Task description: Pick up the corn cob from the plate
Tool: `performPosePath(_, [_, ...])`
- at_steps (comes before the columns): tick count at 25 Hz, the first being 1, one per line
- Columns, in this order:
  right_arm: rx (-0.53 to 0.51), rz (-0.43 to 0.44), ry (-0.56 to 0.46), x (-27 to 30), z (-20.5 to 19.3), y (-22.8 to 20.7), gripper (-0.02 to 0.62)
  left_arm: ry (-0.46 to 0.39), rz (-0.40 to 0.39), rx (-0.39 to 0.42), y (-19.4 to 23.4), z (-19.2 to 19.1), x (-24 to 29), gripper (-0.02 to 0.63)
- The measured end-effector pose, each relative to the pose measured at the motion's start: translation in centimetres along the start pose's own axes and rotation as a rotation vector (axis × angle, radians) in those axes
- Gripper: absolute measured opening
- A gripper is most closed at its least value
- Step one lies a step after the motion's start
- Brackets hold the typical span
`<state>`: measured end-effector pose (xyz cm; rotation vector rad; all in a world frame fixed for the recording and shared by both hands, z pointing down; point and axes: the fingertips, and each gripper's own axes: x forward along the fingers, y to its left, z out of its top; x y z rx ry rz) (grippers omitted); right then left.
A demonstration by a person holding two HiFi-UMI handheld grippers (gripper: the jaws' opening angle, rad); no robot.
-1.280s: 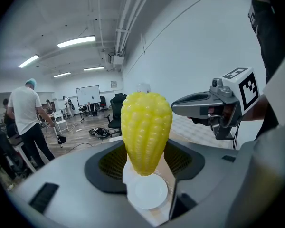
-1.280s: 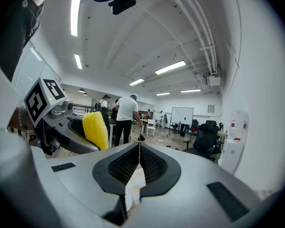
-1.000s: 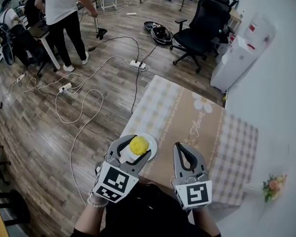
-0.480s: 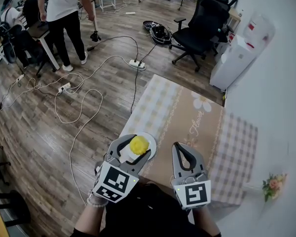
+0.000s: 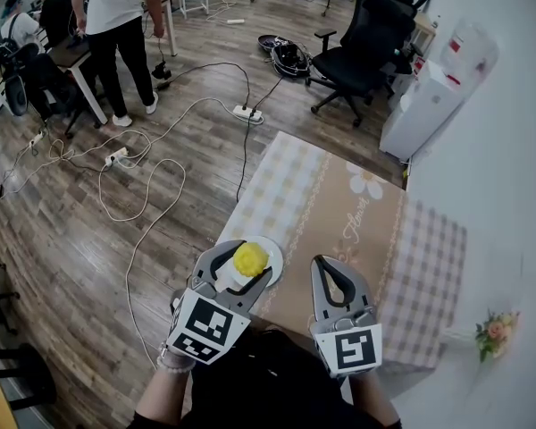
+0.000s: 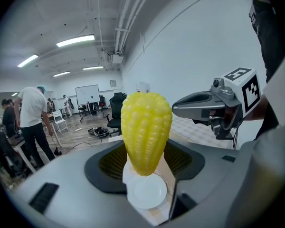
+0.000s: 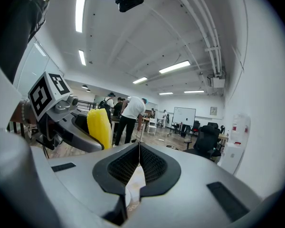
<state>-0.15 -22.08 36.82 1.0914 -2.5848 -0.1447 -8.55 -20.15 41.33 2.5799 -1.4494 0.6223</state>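
Of the two tongs, the left tongs (image 5: 249,262) are clamped on the single yellow corn cob (image 6: 146,132). They hold it upright over the one white plate (image 6: 147,194), which sits at the near left corner of the cloth-covered surface (image 5: 339,204); the cob looks lifted clear of it. The right tongs (image 7: 139,150) are pressed together with nothing between them, just beside the left pair at the surface's near edge, and one small flower sprig (image 5: 493,336) shows off to the right.

Cloth-covered table (image 5: 348,204), checked and beige, white plate (image 5: 270,250) seemingly at its near-left corner
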Motion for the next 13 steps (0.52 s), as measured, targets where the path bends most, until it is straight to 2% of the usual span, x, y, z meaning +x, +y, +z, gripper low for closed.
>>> performPosePath(13, [-0.023, 0.005, -0.004, -0.1, 0.3, 0.4, 0.041, -0.03, 0.005, 0.022, 0.9, 1.1, -0.4, 0.255])
